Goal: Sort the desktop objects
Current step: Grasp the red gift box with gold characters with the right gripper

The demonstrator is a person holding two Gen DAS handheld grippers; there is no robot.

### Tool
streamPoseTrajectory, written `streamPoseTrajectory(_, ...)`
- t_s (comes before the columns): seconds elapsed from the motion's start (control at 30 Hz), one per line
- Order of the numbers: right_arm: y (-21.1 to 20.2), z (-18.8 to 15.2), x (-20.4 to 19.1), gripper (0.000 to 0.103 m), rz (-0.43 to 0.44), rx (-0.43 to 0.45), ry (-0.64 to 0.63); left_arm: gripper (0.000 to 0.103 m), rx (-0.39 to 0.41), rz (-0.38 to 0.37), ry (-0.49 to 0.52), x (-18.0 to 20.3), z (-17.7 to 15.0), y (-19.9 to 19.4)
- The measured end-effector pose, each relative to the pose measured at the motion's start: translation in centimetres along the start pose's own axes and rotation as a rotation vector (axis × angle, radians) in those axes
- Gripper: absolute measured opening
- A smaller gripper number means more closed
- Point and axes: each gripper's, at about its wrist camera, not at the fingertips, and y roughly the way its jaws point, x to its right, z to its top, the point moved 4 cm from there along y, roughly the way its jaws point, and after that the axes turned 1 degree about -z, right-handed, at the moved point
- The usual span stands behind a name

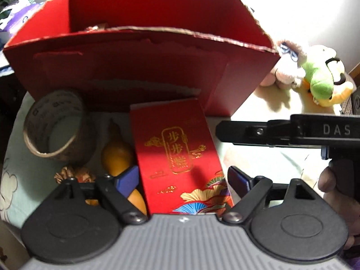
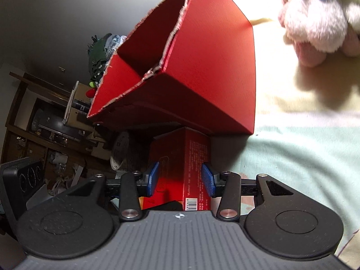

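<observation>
Worktop's got a pale green cloth (image 1: 258, 157) with cloud prints, cluttered dim shelves (image 2: 45, 121) off to one side. My left tongs (image 1: 182, 177) sit open around the small red box (image 1: 177, 148), right tongs (image 2: 180, 180) open either side of it too. Tape roll (image 1: 56, 126) and gourd (image 1: 117, 153) are beside it, and the big red carton (image 1: 139, 67) blocks the way behind, plush toys (image 1: 315, 74) by its corner.

The left wrist camera looks low and close over the table at the front wall of the open red box (image 1: 139, 67). The right wrist camera is rolled sideways and faces the box's (image 2: 211, 72) corner from very near. Both views share this box, the smaller red carton (image 1: 177, 148) (image 2: 180, 157) and the pink plush toy (image 1: 285, 67) (image 2: 315, 22).
</observation>
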Motion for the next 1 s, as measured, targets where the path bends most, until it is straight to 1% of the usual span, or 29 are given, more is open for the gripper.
streamPoseTrajectory(0.03,0.2,-0.1,0.0,0.046,-0.001,-0.009,0.003,0.088,-0.009,-0.001,0.000,-0.1,0.0,0.3)
streamPoseTrajectory(0.1,0.3,-0.3,0.0,0.046,0.000,-0.026,0.012,0.088,-0.014,-0.015,-0.009,-0.3,0.0,0.5)
streamPoseTrajectory(0.2,0.3,-0.5,0.1,0.046,-0.001,-0.038,0.028,0.087,-0.012,-0.019,0.009,-0.1,0.1,0.6)
streamPoseTrajectory(0.3,-0.2,-0.6,0.3,0.047,-0.016,-0.034,0.039,0.087,-0.019,-0.048,0.051,0.9,0.3,0.7)
streamPoseTrajectory(0.43,-1.5,-0.9,0.9,0.047,-0.048,-0.013,0.055,0.089,-0.023,-0.052,0.137,2.6,0.4,1.1)
streamPoseTrajectory(0.63,-3.7,-1.6,2.4,0.047,-0.116,0.010,0.063,0.091,-0.044,-0.101,0.201,4.7,0.5,2.0)
streamPoseTrajectory(0.7,-3.9,-1.8,3.3,0.048,-0.136,0.006,0.086,0.091,-0.048,-0.100,0.226,5.5,0.5,2.6)
streamPoseTrajectory(0.73,-4.1,-1.9,3.9,0.051,-0.138,0.005,0.099,0.091,-0.048,-0.098,0.237,5.9,0.6,2.9)
streamPoseTrajectory(0.83,-4.7,-2.0,4.7,0.052,-0.147,0.020,0.120,0.091,-0.046,-0.093,0.280,7.1,0.5,3.4)
streamPoseTrajectory(1.0,-6.3,-2.2,5.7,0.051,-0.176,0.057,0.146,0.091,-0.051,-0.119,0.342,8.8,0.3,3.6)
